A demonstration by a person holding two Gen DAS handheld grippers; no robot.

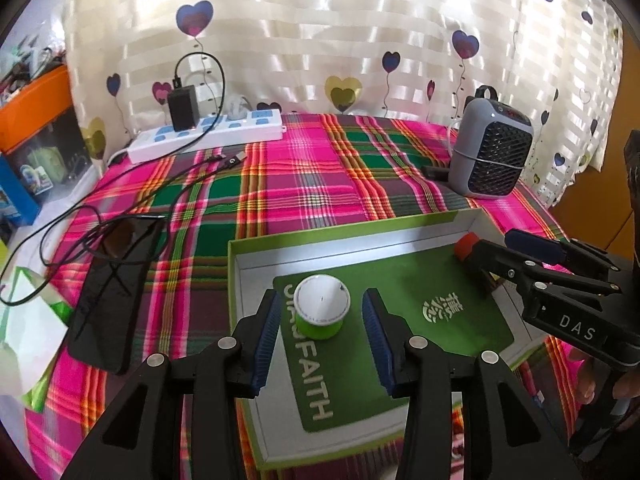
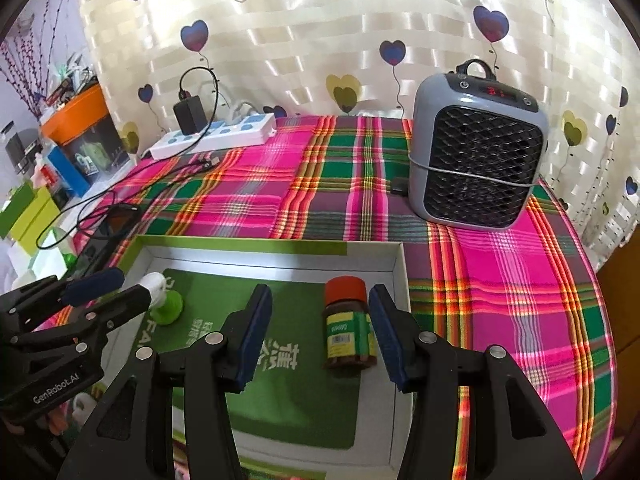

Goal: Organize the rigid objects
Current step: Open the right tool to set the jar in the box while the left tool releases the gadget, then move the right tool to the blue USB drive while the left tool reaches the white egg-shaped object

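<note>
Hovering over a shallow white cardboard box with green rim [image 1: 236, 264], both grippers point down at a plaid-covered worktop [image 1: 304, 184]. Left gripper [image 1: 320, 340]: jaws wide, straddling a small green jar with white lid [image 1: 322, 306], pads clear of it; lower centre of left view. Right gripper [image 2: 320, 332]: jaws wide, a brown bottle with red cap [image 2: 347, 328] standing between them, apart from the left pad, just beside the right pad; contact unclear. Both containers stand on a green printed card [image 1: 404, 292] inside the box. Grey fan heater [image 2: 478, 148] upper right.
</note>
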